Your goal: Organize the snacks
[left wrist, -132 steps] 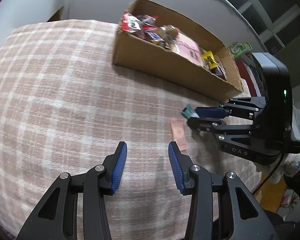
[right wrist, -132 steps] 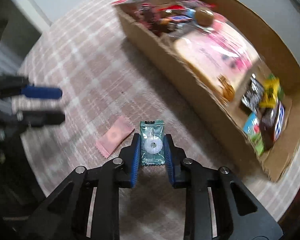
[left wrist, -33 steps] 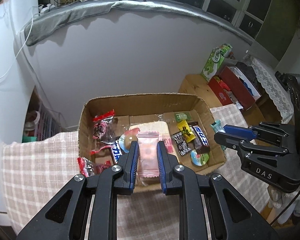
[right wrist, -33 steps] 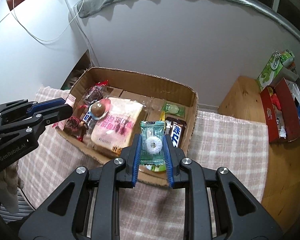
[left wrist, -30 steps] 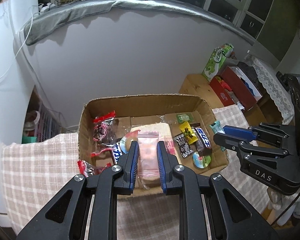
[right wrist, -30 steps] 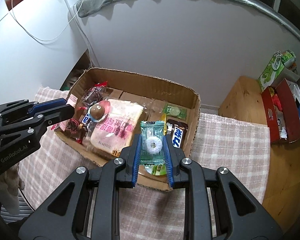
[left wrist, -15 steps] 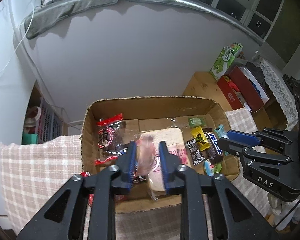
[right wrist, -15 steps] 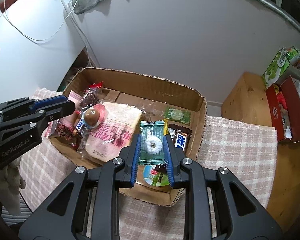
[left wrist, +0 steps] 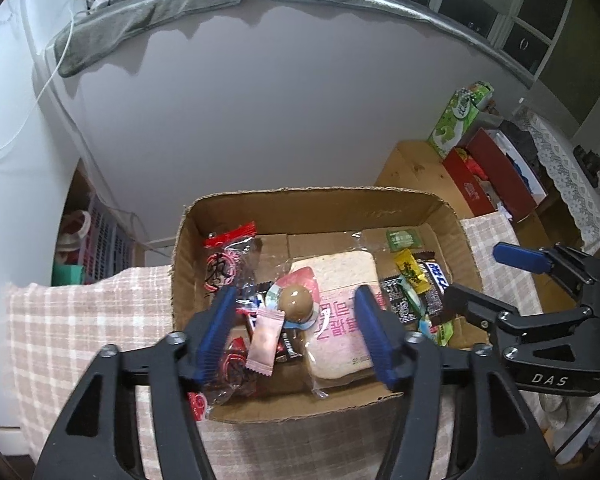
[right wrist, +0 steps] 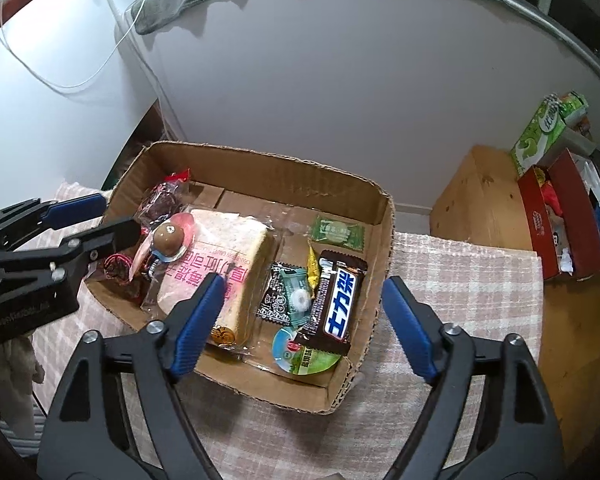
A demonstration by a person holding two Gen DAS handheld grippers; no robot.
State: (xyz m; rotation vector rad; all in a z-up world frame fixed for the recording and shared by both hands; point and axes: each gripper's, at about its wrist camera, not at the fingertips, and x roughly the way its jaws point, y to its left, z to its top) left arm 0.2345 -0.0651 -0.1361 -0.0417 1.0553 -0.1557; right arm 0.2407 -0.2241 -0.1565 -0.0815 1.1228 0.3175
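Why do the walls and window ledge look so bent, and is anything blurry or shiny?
Left wrist view: the fisheye lens bows the wall and darkens the corners; the cardboard box stays sharp. Right wrist view: same curving; glare glints on the bread bag, and the left gripper at the edge looks slightly soft.

The right gripper (left wrist: 476, 280) is showing the white letters "DAS" on its black body. The dark candy bar (right wrist: 334, 300) in the cardboard box (right wrist: 268, 178) is showing the white signs "士力架" on blue. The bread bag (right wrist: 216, 264) is showing pink writing, but it is upside down and too hard to read.
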